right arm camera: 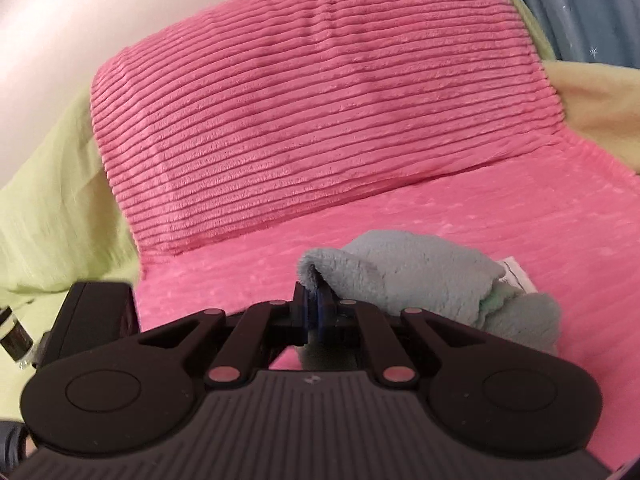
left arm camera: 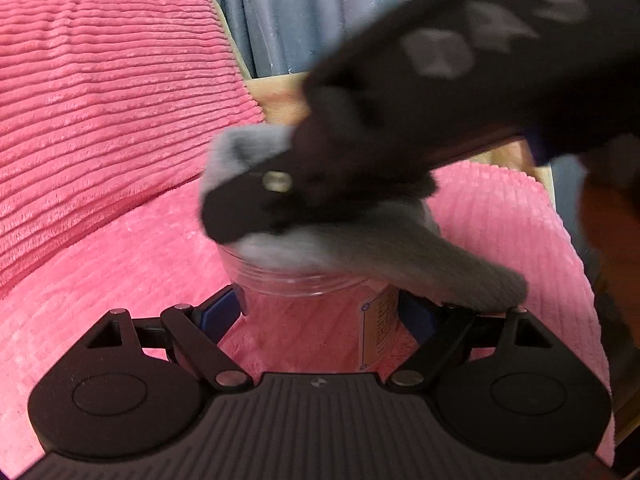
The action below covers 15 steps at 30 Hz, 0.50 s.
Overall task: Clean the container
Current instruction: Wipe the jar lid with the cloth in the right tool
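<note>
The left gripper (left arm camera: 320, 312) was closed on a clear, round plastic container (left arm camera: 320, 320), its blue-padded fingers (left arm camera: 222, 310) pressed against opposite sides of the body. The container stood upright with its open mouth at the top, and a pale paper label (left arm camera: 378, 334) with small print ran down its right side. It was held over the pink ribbed plush blanket (left arm camera: 120, 264) that covered the seat, well away from the blanket's near edge; whether its base touched the blanket could not be told.

The right gripper (right arm camera: 314, 310) had its jaws closed tight on a fold of a soft grey fleece cloth (right arm camera: 420, 276). In the left wrist view that gripper (left arm camera: 256, 208) came in from the upper right, blurred, and pressed the grey cloth (left arm camera: 360, 248) onto the container's rim, one end of the cloth draped over the right side of the mouth.

Behind, a pink ribbed cushion (right arm camera: 312, 108) leaned at the back edge of the blanket. A pale green sheet (right arm camera: 52, 216) lay to its left, and a blue curtain with small stars (left arm camera: 288, 12) hung in the background.
</note>
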### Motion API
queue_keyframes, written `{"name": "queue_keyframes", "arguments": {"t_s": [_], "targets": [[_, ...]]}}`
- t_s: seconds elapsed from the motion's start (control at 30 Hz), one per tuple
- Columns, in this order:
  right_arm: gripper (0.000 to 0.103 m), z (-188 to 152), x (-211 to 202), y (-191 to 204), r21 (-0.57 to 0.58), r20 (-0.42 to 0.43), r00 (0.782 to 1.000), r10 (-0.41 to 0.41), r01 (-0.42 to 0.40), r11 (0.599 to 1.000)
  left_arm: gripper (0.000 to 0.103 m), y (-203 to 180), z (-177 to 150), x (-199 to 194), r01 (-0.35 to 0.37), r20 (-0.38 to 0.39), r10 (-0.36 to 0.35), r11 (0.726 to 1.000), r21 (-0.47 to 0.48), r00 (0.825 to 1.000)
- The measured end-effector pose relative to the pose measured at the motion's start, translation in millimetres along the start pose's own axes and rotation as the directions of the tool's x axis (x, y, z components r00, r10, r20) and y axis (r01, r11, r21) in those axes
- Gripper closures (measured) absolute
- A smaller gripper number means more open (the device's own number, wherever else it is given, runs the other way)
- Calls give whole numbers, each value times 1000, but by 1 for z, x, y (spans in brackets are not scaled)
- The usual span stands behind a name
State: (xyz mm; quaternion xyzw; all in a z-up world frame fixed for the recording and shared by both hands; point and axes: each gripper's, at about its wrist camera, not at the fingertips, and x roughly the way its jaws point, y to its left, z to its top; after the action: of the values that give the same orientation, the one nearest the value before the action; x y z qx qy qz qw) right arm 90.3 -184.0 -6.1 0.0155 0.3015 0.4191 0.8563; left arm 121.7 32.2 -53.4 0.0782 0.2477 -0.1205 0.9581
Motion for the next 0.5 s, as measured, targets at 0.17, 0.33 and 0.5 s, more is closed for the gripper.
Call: {"name": "queue_keyframes", "arguments": {"t_s": [0.17,0.33,0.5], "targets": [[101,4,8,-10,5,40,997,-67,67,998,18,0,0,1,2,-2,-2,1000,3,1000],[101,4,-5,-28,51,78,985,-154,151,987,18,1,1,2,3,-5,-3,1000,3,1000],[101,-4,-27,-28,29,64,989,-135,133,991,18,1,2,3,3,-7,-3,1000,4,1000]]}}
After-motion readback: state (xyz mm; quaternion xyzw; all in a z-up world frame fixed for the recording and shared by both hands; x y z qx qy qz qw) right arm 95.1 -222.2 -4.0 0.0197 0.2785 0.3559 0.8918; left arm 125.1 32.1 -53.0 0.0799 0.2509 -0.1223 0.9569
